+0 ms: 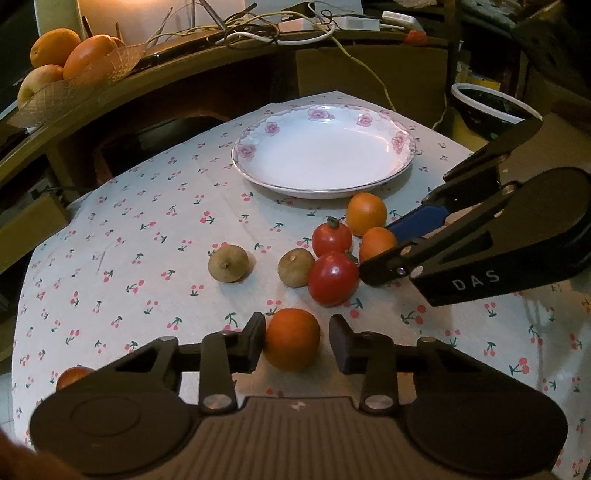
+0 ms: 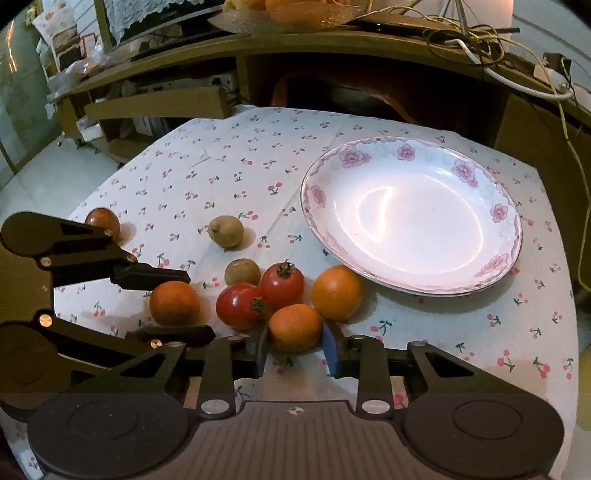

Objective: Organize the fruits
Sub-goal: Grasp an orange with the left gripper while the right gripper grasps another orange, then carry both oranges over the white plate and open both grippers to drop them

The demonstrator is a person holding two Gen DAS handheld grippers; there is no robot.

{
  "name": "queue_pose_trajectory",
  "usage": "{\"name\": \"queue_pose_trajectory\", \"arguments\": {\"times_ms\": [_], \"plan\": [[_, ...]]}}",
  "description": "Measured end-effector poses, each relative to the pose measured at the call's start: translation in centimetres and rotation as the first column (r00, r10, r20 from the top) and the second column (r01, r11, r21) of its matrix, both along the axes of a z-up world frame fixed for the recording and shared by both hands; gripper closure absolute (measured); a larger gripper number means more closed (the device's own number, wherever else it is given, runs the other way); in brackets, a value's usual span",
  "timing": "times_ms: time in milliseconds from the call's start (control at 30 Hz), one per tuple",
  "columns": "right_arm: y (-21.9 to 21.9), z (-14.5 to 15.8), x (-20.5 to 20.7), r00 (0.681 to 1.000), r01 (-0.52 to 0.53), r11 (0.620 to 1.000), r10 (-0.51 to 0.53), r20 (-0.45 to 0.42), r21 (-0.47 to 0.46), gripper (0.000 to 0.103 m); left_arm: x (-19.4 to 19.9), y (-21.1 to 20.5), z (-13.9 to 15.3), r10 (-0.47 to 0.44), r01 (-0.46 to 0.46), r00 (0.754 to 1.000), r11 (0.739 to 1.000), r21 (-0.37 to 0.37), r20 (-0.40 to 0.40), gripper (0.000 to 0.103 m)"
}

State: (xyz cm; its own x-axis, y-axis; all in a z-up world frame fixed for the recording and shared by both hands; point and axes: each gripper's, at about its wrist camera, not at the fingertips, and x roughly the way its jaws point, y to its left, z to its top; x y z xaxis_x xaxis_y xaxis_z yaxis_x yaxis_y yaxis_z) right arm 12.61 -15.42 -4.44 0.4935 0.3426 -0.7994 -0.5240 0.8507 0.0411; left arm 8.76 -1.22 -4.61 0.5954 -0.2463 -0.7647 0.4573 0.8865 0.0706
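Observation:
A flowered white plate (image 1: pixel 325 155) (image 2: pixel 410 214) sits at the back of the cherry-print cloth. In front of it lie two tomatoes (image 1: pixel 332 258) (image 2: pixel 282 284), two brown longans (image 1: pixel 231 263) (image 2: pixel 226 230) and a larger orange (image 1: pixel 366 213) (image 2: pixel 337 292). My left gripper (image 1: pixel 297 341) (image 2: pixel 164 304) straddles a small orange (image 1: pixel 293 339) (image 2: pixel 174 303). Its left pad touches the orange, and a thin strip of cloth shows at the right pad. My right gripper (image 2: pixel 295 345) (image 1: pixel 397 243) is shut on another small orange (image 2: pixel 295 326) (image 1: pixel 376 242). That orange rests against the tomatoes.
A reddish round fruit (image 1: pixel 72 374) (image 2: pixel 102 219) lies apart at the cloth's left edge. Behind the table, a wooden shelf carries a basket of big oranges (image 1: pixel 70 55) and tangled cables (image 1: pixel 258 29). A dark, white-rimmed bowl (image 1: pixel 491 103) stands off the back right corner.

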Motion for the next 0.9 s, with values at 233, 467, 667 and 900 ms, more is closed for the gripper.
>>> {"name": "queue_pose_trajectory", "arguments": {"times_ms": [233,467,667,900], "plan": [[-0.6,1.1,-0.2,1.0,0.013,0.999,-0.012,-0.021,0.038,0.072,0.0,0.1,0.2,0.001,-0.001,1.0,1.0,0.011,-0.012,0.068],[-1.6,2.3,-0.2,0.999,0.041,0.996,-0.04,-0.01,0.078,0.072,0.1,-0.2,0.8,-0.009,0.009,1.0,1.0,-0.007,-0.009,0.068],[-2.3,3.2,-0.1,0.998,0.058,0.993,-0.06,0.012,0.104,0.073,0.4,0.1,1.9,0.005,-0.005,1.0,0.999,-0.046,-0.003,0.068],[-2.9,4.3,1.1,0.993,0.097,0.987,-0.104,0.051,0.127,0.073,3.0,-1.0,4.0,0.025,-0.022,0.999,0.994,-0.104,0.032,0.068]]}}
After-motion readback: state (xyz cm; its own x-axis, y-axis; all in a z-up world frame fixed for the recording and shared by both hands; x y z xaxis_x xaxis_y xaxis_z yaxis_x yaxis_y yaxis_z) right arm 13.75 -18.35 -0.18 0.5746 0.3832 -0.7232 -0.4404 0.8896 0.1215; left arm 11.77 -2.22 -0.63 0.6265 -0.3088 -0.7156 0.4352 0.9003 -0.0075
